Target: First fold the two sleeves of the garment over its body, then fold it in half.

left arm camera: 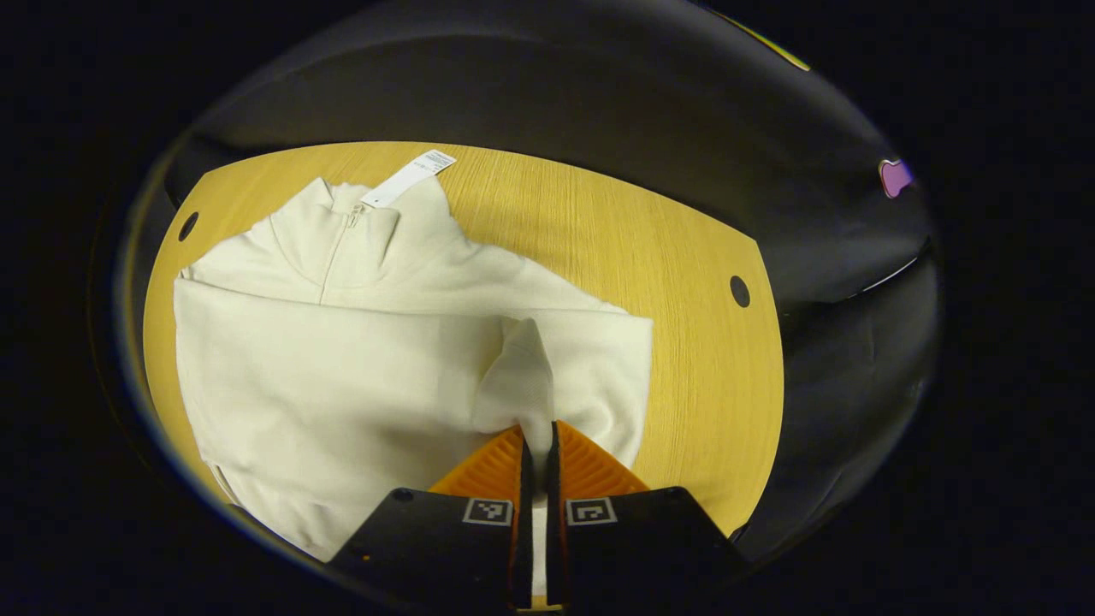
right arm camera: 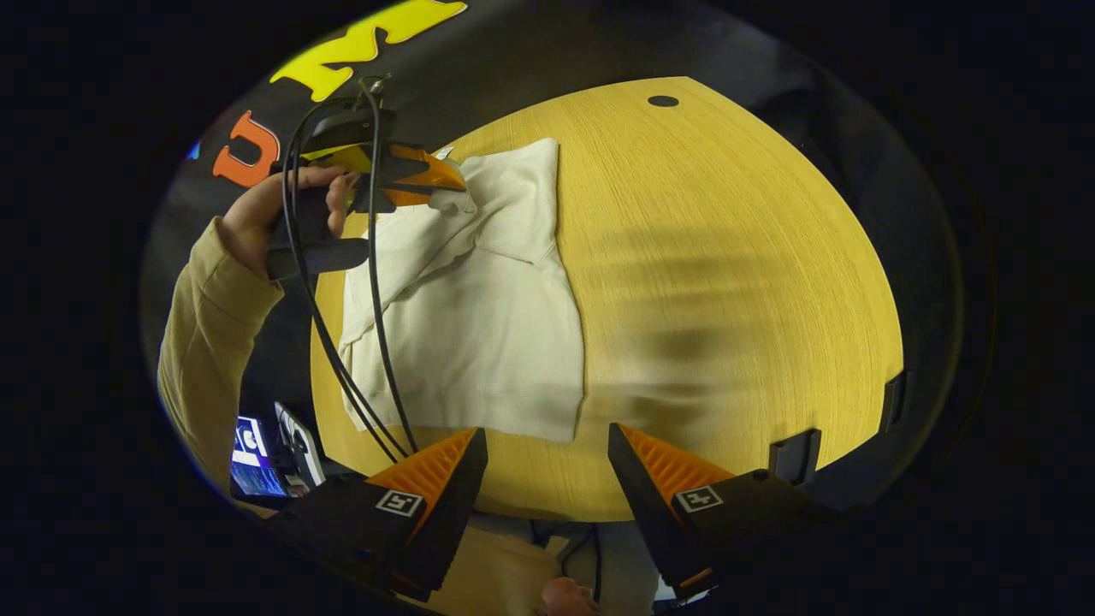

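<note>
A cream zip-neck garment (left arm camera: 342, 368) lies flat on the yellow wooden table (left arm camera: 684, 342), collar toward the far side with a white tag (left arm camera: 409, 178) sticking out. My left gripper (left arm camera: 539, 429) is shut on a raised fold of sleeve cloth (left arm camera: 526, 368) over the garment's right part. In the right gripper view the same garment (right arm camera: 479, 325) lies left of centre, and the left gripper (right arm camera: 428, 175), held by a hand (right arm camera: 274, 214), pinches cloth at its far corner. My right gripper (right arm camera: 547, 436) stands open just off the garment's near edge, holding nothing.
Black cables (right arm camera: 376, 299) hang from the left gripper across the garment. A round hole (left arm camera: 740, 291) marks the table's right side. Black brackets (right arm camera: 796, 453) sit on the table edge. A small lit device (right arm camera: 257, 458) lies beyond the table's left edge, near a tan sleeve (right arm camera: 205, 342).
</note>
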`<state>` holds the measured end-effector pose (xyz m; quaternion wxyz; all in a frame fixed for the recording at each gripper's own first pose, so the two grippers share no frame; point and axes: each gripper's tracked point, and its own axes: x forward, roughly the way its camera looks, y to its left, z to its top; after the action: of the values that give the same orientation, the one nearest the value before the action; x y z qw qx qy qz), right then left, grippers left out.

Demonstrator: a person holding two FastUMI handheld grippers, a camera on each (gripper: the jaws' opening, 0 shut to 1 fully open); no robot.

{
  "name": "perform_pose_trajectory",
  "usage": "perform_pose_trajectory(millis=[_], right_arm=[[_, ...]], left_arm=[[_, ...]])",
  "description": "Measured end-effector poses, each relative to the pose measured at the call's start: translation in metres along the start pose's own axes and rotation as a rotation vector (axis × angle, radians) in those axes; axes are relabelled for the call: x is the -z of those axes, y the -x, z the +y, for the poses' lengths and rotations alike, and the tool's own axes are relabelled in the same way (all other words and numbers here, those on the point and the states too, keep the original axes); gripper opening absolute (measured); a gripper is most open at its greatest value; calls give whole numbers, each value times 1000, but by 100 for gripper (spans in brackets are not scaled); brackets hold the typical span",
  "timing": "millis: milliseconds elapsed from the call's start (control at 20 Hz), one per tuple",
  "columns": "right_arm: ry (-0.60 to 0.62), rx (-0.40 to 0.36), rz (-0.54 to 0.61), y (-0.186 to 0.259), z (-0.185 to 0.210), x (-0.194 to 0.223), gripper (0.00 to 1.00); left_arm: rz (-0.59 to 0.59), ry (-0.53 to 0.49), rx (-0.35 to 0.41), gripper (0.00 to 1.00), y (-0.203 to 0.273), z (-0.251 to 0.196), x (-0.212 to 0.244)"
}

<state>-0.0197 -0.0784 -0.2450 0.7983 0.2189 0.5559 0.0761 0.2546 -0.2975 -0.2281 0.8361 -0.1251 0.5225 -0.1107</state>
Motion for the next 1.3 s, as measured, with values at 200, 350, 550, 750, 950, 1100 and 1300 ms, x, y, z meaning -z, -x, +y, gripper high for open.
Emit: perform_pose_trajectory(millis=[200, 350, 550, 750, 950, 1100, 1300], right_arm=[[-9, 6, 3, 2, -12, 1, 91], [-8, 12, 1, 2, -15, 2, 91], [5, 21, 1, 2, -13, 7, 89], [43, 24, 3, 0, -1, 17, 91], [80, 23, 3, -5, 18, 27, 91], [127, 37, 7, -13, 30, 35, 89], [170, 40, 23, -25, 49, 48, 91]], left_arm=[[5, 38, 70, 22, 5, -15, 4], [-1, 57, 78, 33, 9, -12, 4], [7, 80, 89, 53, 20, -13, 13], [-10, 77, 110, 68, 37, -9, 25], [-31, 56, 81, 89, 58, 23, 44], [-35, 87, 67, 90, 73, 56, 65], [-35, 105, 34, 90, 92, 114, 101]])
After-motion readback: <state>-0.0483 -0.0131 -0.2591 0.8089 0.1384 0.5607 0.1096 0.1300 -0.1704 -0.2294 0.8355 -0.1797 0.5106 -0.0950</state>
